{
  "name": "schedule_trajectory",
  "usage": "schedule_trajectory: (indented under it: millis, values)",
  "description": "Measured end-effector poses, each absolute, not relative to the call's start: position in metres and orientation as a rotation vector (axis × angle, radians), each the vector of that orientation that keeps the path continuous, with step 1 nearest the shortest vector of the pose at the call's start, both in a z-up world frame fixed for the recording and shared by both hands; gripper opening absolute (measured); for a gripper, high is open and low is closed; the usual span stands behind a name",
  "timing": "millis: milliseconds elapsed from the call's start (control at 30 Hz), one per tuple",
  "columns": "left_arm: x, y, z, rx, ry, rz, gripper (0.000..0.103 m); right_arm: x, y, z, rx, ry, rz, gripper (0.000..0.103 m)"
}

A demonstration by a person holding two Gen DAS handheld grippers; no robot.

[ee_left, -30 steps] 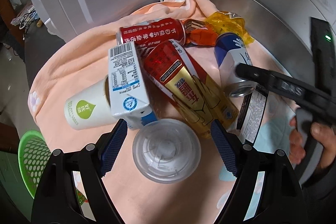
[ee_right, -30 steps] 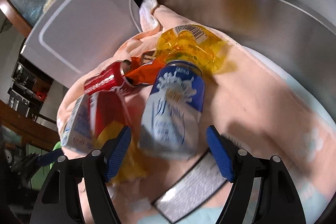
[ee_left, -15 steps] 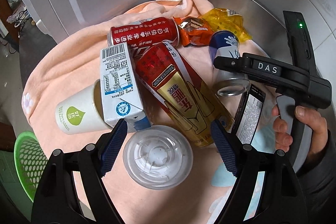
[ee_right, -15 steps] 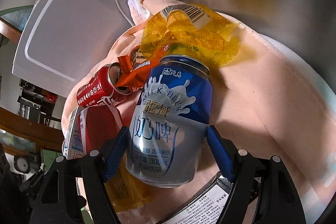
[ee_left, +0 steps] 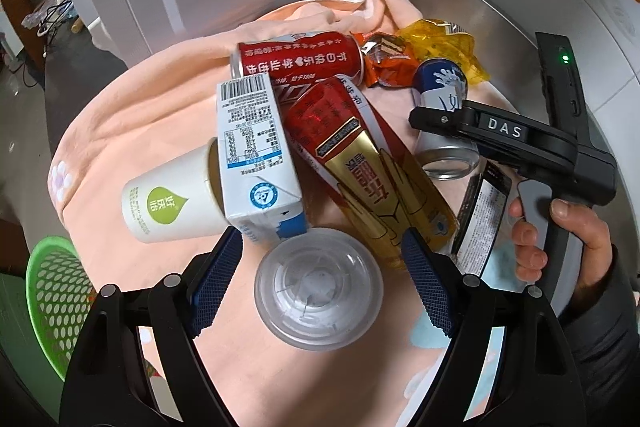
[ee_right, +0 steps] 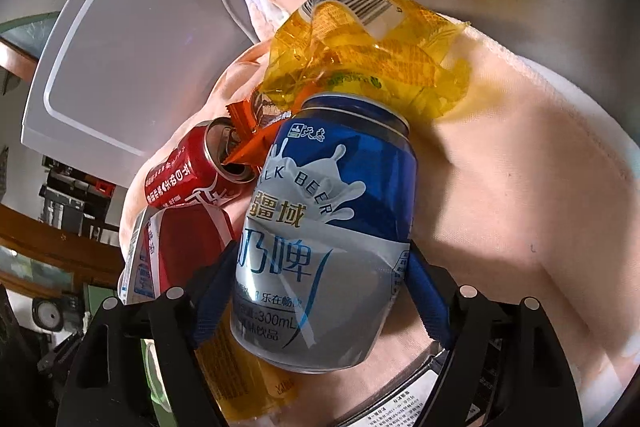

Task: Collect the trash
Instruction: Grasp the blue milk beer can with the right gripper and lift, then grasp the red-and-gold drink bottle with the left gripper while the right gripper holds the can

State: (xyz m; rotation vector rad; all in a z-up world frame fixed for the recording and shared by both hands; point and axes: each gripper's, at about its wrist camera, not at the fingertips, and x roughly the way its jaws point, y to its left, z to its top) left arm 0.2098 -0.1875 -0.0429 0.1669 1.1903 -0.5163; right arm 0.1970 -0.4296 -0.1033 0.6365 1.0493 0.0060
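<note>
Moved: right gripper (ee_right: 320, 291) closed in on blue-silver can (ee_right: 320, 247) since earlier frame; jaws just widened, can between pads, whether they press cannot tell.
Can: dented metal cylinder, lying on peach towel (ee_right: 500, 167).
Left gripper (ee_left: 320, 275): jaws apart, clear plastic lid (ee_left: 318, 287) between, untouched.
Progress: early; cans, carton, cup, wrappers all uncollected; green basket (ee_left: 52, 287) outside left jaw.
</note>
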Motion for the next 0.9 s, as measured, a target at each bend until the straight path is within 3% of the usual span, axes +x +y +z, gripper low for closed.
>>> schedule_trajectory:
  millis: [333,900]
  values:
    - [0.211,-0.194,-0.037,0.151,1.192,-0.532,0.081,0.167,-0.433,-0.082,0.591,0.997,-0.023,0.076]
    - [0.229,-0.234,-0.041,0.113,1.244,-0.526,0.081,0.038,-0.438,-0.063,0.487,0.932,-0.215,0.076]
